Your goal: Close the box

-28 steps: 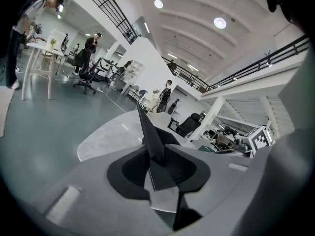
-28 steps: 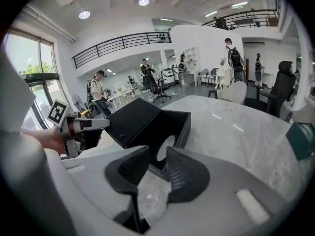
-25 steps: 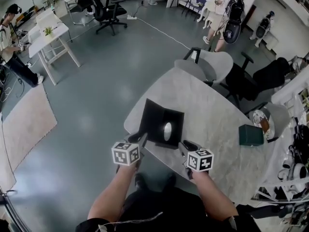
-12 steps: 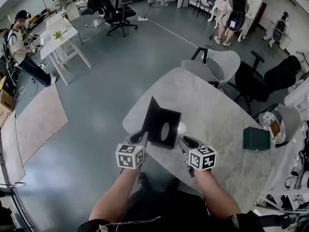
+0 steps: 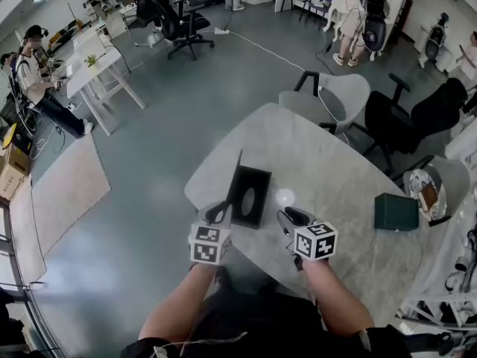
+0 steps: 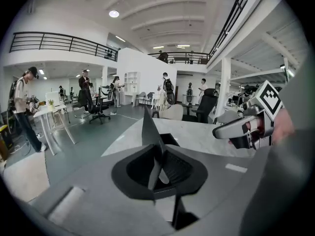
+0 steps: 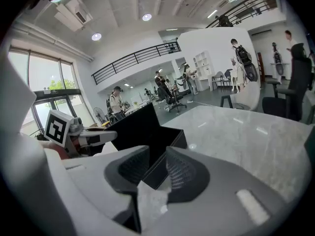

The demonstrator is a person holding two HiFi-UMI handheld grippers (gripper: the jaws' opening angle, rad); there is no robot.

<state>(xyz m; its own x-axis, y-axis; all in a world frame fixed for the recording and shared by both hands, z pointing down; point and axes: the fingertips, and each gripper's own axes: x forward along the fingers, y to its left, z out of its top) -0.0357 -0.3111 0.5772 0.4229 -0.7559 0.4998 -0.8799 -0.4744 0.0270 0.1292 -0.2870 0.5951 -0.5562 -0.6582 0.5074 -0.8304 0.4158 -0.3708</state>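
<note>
At the near edge of the grey marbled worktop point(image 5: 328, 166), had a black box point(image 5: 255, 198) lying open, hollow side up, with a paler oval on its inner floor. Had its lid point(image 6: 150, 132) raised along the left side, about upright, so thin from above as to show only an edge in the head view.

Gripped the lower part of that lid with the left gripper point(image 6: 157, 167), jaws closed on the thin black panel running up and away from between the two pads. Held this gripper at the near left corner of the box, marker cube turned up toward the head.

Held the right gripper point(image 7: 153, 170) just beside the near right corner of the box, jaws well apart and gripping nothing. Saw that corner through the gap in the right gripper view, ahead of the pads — could not tell a touch from a narrow gap there. From above, looked slightly apart from the box wall.

Farther right on the same worktop, well apart from the black box, saw a dark green box point(image 5: 395, 212), closed, near the edge. Between the two, only stone surface, with a small bright spot of reflected light just beside the black box.

Beyond the far edge, noted a pale grey chair point(image 5: 335, 95) and a black chair point(image 5: 406, 121) near the worktop, and grey floor point(image 5: 149, 148) to the left. Far off at the left, saw a person point(image 5: 30, 69) beside a white desk point(image 5: 93, 54).
</note>
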